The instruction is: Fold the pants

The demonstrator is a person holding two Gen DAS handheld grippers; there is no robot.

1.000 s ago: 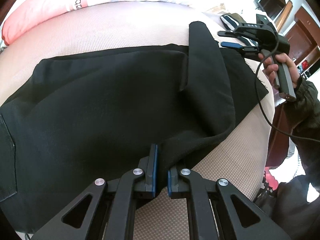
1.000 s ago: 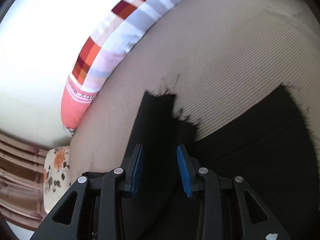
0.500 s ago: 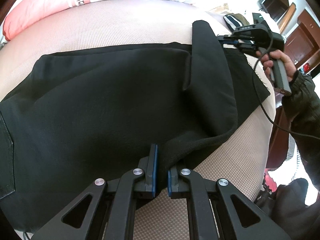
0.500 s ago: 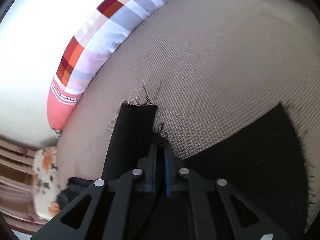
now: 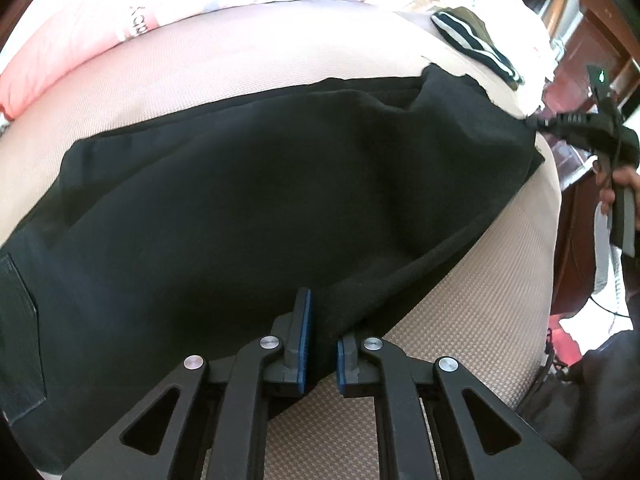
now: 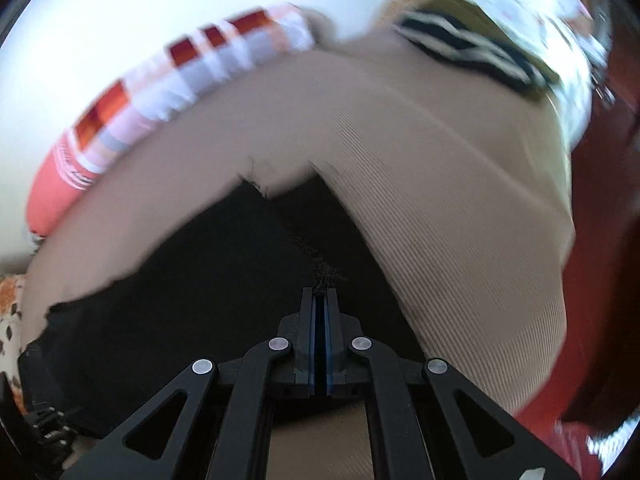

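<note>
Black pants [image 5: 260, 184] lie spread across a beige bed surface [image 5: 500, 280]. My left gripper [image 5: 320, 320] is shut on the near edge of the pants, the fabric pinched between its blue pads. In the right wrist view my right gripper [image 6: 320, 300] is shut on the frayed hem of a pant leg [image 6: 224, 288] and holds it pulled out flat. The right gripper also shows in the left wrist view [image 5: 576, 124], at the far right corner of the pants, beyond the bed's edge.
A pink, white and red checked pillow [image 5: 160, 4] lies along the far side of the bed. A striped dark and olive garment [image 5: 476, 44] sits at the far right corner. Dark wooden furniture [image 5: 592, 40] stands past the bed's right edge.
My right gripper shut on the folded-over pant leg's hem and pulled it to the right, so the leg unfolded and now lies flat. My left gripper kept its hold.
</note>
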